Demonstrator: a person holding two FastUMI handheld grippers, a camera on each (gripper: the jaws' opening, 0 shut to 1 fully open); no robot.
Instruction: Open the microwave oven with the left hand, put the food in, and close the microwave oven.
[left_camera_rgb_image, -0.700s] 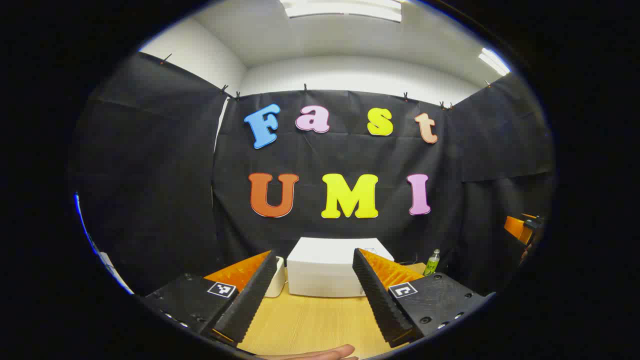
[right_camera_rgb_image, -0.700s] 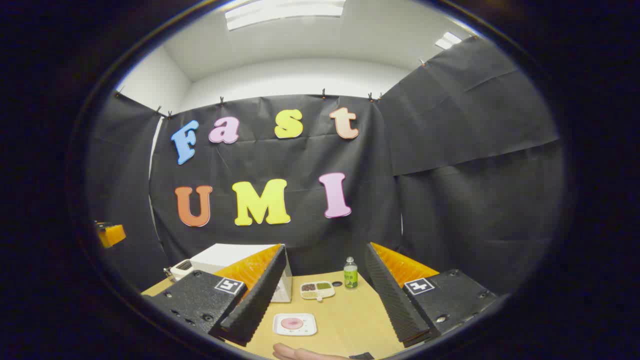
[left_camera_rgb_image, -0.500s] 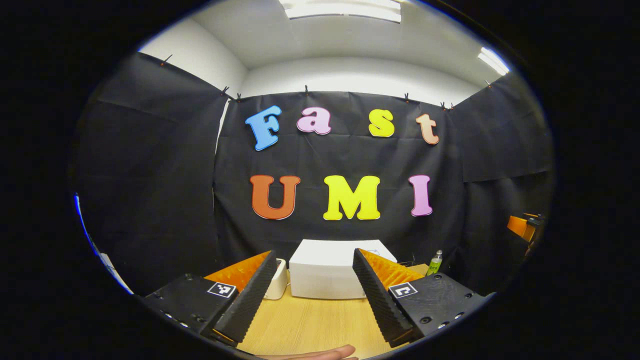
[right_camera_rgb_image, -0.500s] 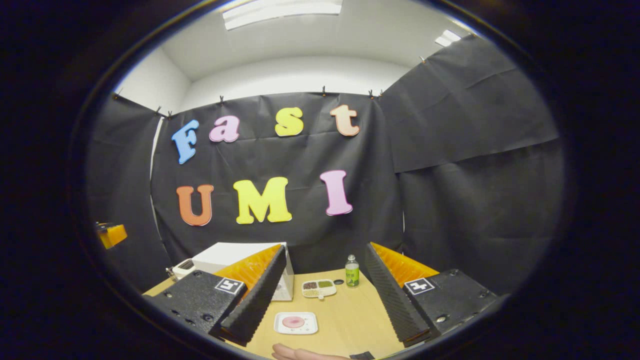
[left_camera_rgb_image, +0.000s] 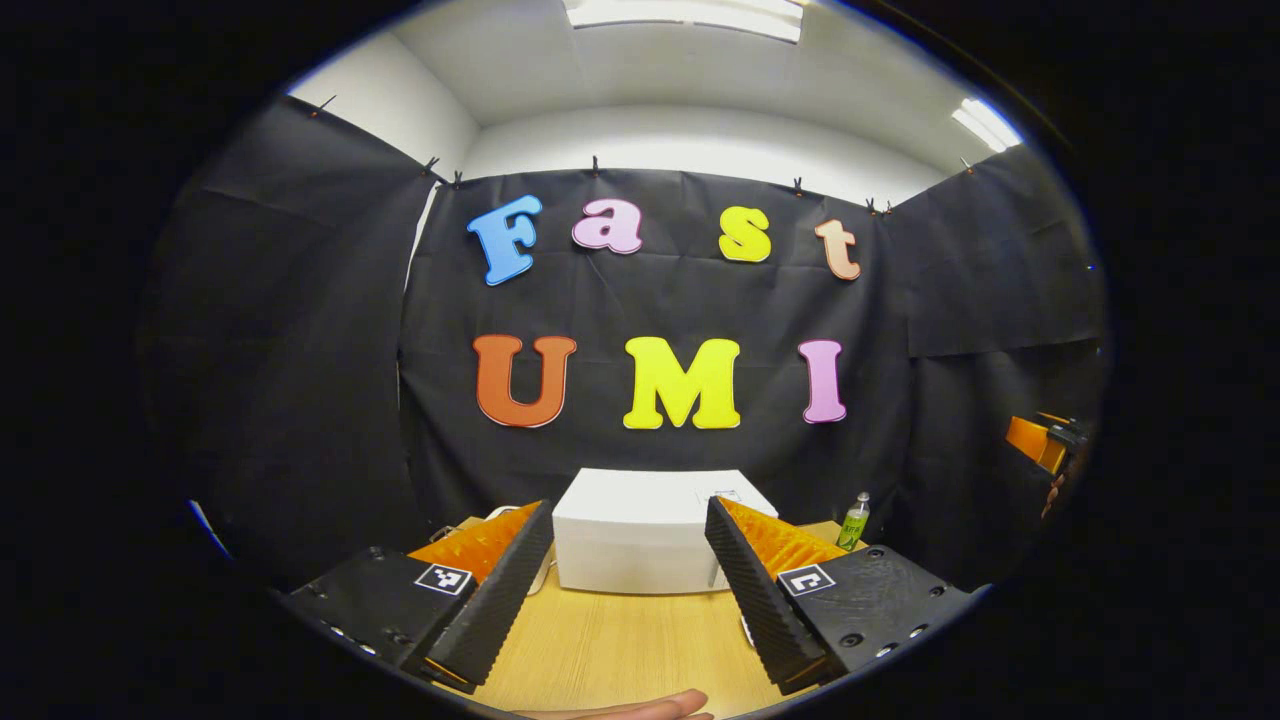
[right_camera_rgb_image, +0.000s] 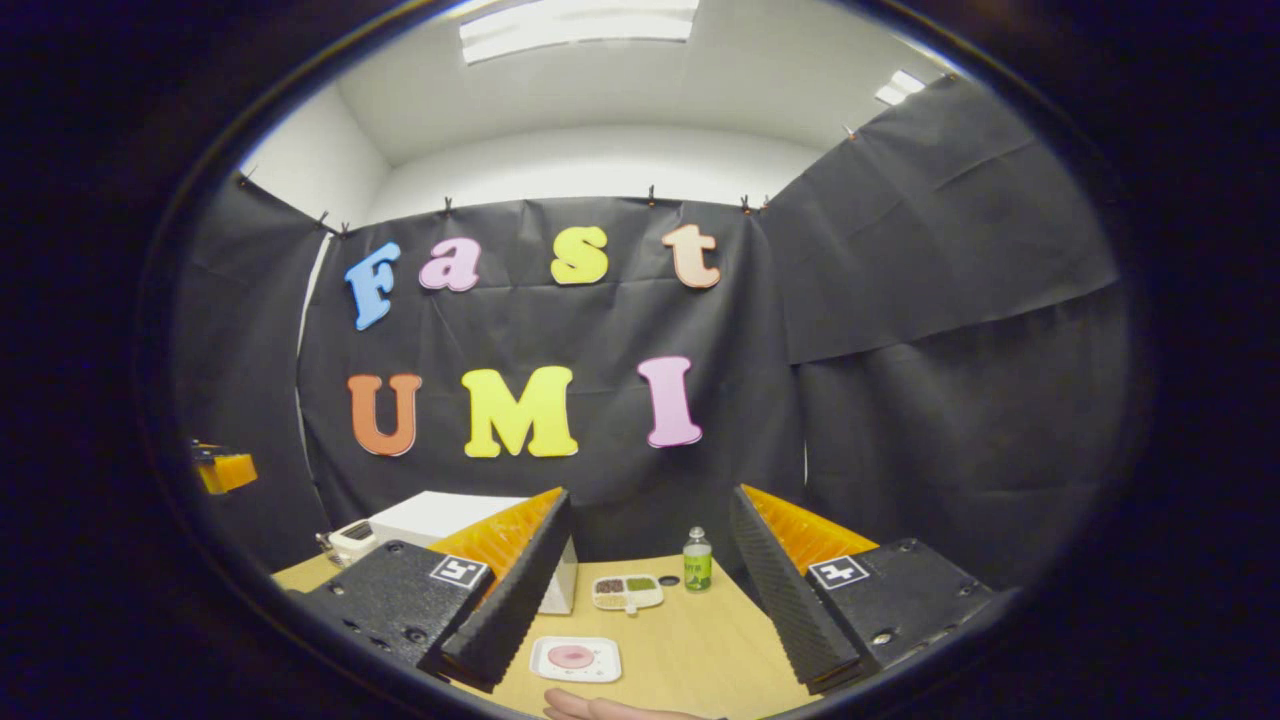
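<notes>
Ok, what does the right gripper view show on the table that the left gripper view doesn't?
Right gripper view: a white plate of pink food near the camera, and a divided tray behind it. Left gripper view: the right gripper, far off at the right edge. Shared: the white microwave, whose door looks shut, the green bottle and the wooden table.

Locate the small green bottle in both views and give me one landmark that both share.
Left gripper view: green bottle at right, past the microwave oven.
Right gripper view: the bottle stands near centre, at the table's far edge.
Shared landmark: the white microwave oven.
</notes>
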